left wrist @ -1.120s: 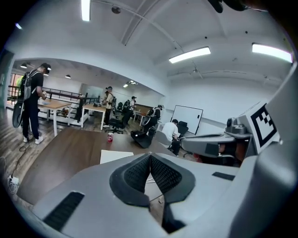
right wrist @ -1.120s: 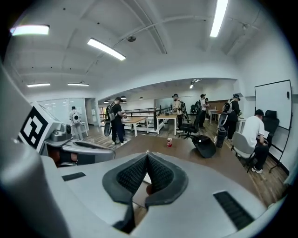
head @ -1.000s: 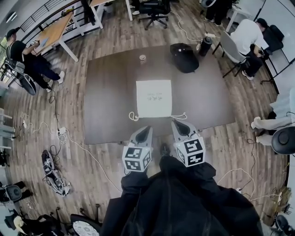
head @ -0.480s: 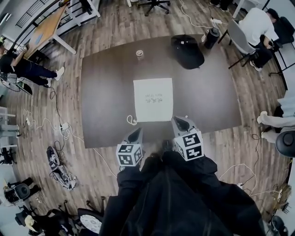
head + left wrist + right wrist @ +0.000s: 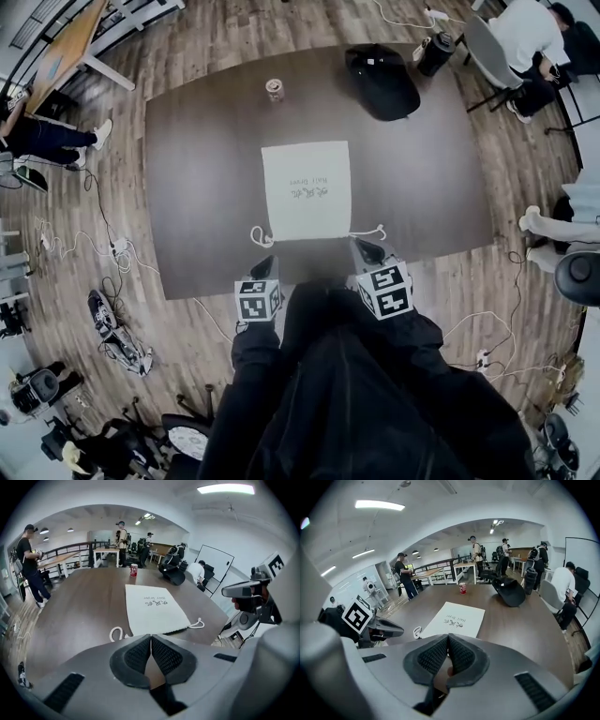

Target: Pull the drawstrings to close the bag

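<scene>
One table [image 5: 202, 178]: dark brown; its near edge runs at 6 o'clock in the head view.
Left drawstring loop [image 5: 260, 235]: white cord, lies on the table at 7 o'clock of the bag.
Left gripper [image 5: 266, 264]: jaws pressed together, nothing between them; it sits over the near table edge, with the left loop at its 12 o'clock, not touching.
Can [image 5: 274, 90]: upright, at 11 o'clock of the bag, well apart.
Drawstring bag [image 5: 307, 190]: white with small print, flat at the table's middle.
Right gripper [image 5: 366, 248]: jaws closed on nothing, at 5 o'clock of the bag.
Right drawstring loop [image 5: 374, 232]: at 12 o'clock of the right gripper, very near.
Backpack [image 5: 382, 82]: black, at 1 o'clock of the bag.
</scene>
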The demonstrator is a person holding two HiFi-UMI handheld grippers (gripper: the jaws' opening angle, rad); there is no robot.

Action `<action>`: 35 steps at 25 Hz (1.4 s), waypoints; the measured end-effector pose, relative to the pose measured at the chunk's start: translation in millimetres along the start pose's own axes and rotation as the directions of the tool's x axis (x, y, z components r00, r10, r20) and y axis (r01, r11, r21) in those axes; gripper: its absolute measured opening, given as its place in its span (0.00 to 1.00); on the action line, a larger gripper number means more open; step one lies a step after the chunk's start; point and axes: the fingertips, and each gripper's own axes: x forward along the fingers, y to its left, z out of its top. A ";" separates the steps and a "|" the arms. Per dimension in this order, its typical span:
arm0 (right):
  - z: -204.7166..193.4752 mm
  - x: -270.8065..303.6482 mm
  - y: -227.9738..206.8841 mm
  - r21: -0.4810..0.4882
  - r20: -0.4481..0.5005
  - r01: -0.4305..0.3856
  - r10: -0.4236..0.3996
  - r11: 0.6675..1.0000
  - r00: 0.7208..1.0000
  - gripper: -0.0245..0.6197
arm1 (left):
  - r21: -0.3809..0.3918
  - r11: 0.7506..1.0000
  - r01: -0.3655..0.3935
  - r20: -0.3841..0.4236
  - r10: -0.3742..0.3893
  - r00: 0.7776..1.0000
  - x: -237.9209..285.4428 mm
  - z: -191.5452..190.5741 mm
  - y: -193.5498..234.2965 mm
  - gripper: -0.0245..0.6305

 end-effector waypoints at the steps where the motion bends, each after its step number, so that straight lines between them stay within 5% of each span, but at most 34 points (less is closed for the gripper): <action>1: -5.7 4.4 -3.4 0.004 -0.017 0.004 -0.004 1.000 1.000 0.07 | 0.018 1.000 0.000 -0.018 0.000 1.000 5.1 -2.9 3.0 0.09; 16: -93.4 81.2 -41.8 -0.042 -0.256 0.018 -0.028 0.999 0.966 0.08 | 0.212 0.976 0.036 -0.180 0.003 0.984 78.1 -28.2 43.3 0.10; 19: -101.8 88.3 -47.3 -0.056 -0.285 0.011 -0.027 0.998 0.958 0.08 | 0.258 0.965 0.052 -0.210 0.003 0.978 84.6 -30.4 43.9 0.24; 25: -118.8 108.5 -48.2 -0.157 -0.392 -0.067 0.000 0.985 0.920 0.23 | 0.345 0.933 0.102 -0.251 -0.013 0.968 100.0 -32.0 44.1 0.28; 35: -137.4 132.8 -53.0 -0.287 -0.468 -0.166 0.013 0.943 0.884 0.31 | 0.367 0.919 0.145 -0.275 -0.042 0.961 108.8 -32.3 46.5 0.31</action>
